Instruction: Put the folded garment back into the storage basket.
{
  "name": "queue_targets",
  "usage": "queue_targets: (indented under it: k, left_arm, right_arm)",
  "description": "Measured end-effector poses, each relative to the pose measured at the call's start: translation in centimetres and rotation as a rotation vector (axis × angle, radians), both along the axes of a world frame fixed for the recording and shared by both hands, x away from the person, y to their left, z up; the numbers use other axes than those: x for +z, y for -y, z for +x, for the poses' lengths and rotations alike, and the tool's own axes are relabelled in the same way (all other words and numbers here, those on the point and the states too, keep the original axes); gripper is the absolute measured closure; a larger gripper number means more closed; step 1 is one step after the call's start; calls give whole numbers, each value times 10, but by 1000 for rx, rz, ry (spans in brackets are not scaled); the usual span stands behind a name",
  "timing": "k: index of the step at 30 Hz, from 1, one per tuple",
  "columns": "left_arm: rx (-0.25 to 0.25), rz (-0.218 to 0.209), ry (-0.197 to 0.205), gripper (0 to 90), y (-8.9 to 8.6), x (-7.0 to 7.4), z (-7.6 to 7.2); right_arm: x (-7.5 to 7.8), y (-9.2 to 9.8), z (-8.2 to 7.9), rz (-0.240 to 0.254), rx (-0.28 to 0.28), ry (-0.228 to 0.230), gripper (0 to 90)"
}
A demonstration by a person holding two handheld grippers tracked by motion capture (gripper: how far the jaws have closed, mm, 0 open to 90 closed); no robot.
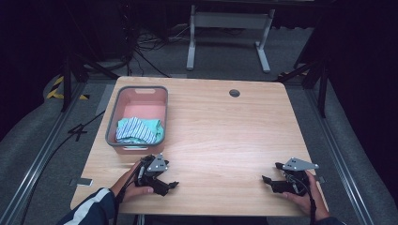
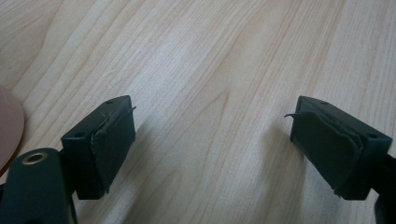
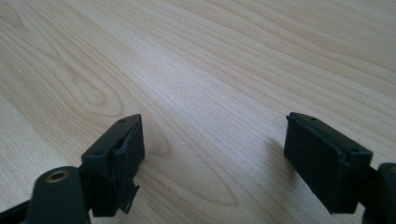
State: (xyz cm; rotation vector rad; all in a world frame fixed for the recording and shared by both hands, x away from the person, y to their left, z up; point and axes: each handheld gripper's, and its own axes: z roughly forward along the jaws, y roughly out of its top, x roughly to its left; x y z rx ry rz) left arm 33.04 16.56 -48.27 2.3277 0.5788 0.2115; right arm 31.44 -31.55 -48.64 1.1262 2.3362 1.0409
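Observation:
A pink basket [image 1: 164,104] with a grey rim stands at the table's left side. A folded cloth [image 1: 139,130], striped blue-white and teal, lies in its near half. Just in front of the basket, my left gripper [image 1: 170,174] is low over the wood, held in a hand with a dark striped sleeve. Its jaws point right and stand open [image 2: 212,105] over bare wood, and a pink corner of the basket [image 2: 9,126] shows at that view's left edge. At the front right my right gripper [image 1: 271,172] points left, also open [image 3: 214,119] with nothing between its pads.
The wooden table [image 1: 225,131] has a round cable hole [image 1: 234,93] near its far edge. Both hands are close to the front edge. Beyond the table are a white desk frame [image 1: 228,33] and cables on a grey floor.

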Motion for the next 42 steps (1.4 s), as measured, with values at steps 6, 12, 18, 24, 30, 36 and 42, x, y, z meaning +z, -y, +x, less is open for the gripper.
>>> queue_targets:
  k: [6, 12, 18, 24, 30, 36, 42]
  left_arm:
    - [-11, 3, 1, 138, 0, 0, 1]
    - [-12, -3, -2, 125, 1, -1, 2]
    - [-20, 1, -3, 121, 1, 0, 3]
    - [-32, 9, -8, 98, 2, 0, 5]
    - [-33, 9, -6, 90, 3, 0, 5]
    - [-38, 12, -5, 86, 3, 0, 5]
    - [-39, 13, -6, 79, 3, 0, 5]
  right_arm:
    - [0, 0, 0, -2, 1, 2, 201]
    - [0, -1, 1, 3, 0, -2, 196]
    - [0, -1, 2, -3, 0, -1, 195]
    - [0, -1, 2, -2, 1, -1, 194]
    - [0, -1, 2, -3, 1, 0, 195]
    - [0, -1, 2, -3, 2, 0, 195]
    - [0, -1, 2, -3, 2, 0, 195]
